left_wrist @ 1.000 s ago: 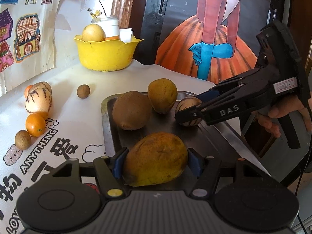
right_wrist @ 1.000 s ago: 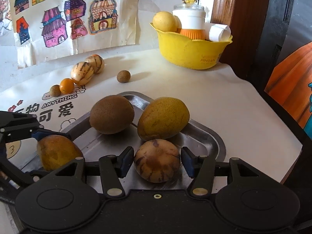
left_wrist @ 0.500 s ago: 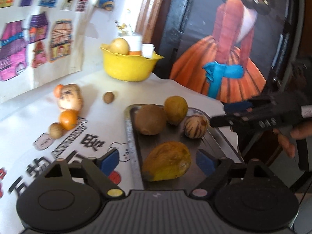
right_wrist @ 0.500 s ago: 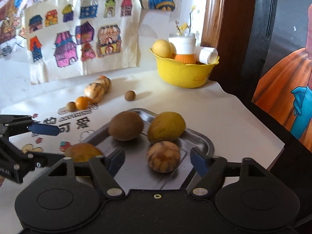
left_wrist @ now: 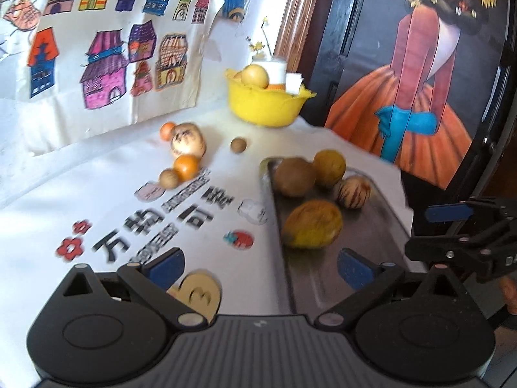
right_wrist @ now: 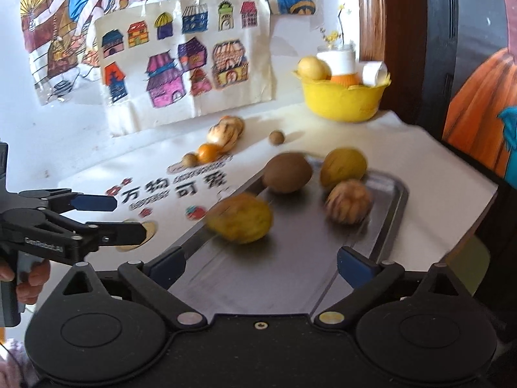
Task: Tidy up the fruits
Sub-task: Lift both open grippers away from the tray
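Left tongs (left_wrist: 260,263) and right tongs (right_wrist: 261,260) are opening, nothing between them. Four fruits lie on the metal tray (right_wrist: 392,208). Others sit on the table (left_wrist: 106,177).

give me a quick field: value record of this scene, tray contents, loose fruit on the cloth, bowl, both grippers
tray: metal tray on the printed cloth
on tray: yellow mango, brown kiwi-like fruit, yellow-green fruit, striped round fruit
loose on cloth: striped fruit, two small oranges, two small brown balls
bowl: yellow bowl at the back, holding a pale fruit and a white jar
left gripper: jaws opening, nothing between them
right gripper: jaws opening, nothing between them
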A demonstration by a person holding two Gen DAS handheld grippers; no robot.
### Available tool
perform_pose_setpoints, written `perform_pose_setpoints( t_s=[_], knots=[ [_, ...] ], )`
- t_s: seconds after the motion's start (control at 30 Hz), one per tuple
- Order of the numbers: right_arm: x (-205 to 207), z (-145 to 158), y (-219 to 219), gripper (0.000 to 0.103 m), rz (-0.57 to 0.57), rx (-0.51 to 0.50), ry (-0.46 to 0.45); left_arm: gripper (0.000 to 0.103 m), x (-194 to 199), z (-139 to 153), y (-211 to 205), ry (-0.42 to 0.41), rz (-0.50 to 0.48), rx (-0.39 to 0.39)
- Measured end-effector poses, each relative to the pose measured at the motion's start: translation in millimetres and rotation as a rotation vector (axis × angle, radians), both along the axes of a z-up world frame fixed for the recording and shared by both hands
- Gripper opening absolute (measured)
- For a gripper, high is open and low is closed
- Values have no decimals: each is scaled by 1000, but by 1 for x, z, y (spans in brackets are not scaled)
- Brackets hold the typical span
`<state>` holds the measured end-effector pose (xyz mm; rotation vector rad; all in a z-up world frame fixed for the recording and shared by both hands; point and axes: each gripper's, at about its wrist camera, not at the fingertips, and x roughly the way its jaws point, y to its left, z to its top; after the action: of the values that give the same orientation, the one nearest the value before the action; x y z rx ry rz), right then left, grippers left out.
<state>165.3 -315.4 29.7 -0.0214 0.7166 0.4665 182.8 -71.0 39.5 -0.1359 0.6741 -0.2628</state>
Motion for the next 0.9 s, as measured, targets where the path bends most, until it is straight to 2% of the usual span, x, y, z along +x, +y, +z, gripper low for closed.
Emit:
perform_pose_setpoints(
  t_s=[0.23,0.47,0.9],
  knots=[
    [-32,-8,18,102,-7,-8,110,102,-23,-7,14,95,25,34],
    [-54,-13,40,102,25,-35,190,102,-38,-12,34,119,52,57],
    [-60,-18,90,102,144,-98,240,102,-50,-22,76,154,112,97]
  ],
)
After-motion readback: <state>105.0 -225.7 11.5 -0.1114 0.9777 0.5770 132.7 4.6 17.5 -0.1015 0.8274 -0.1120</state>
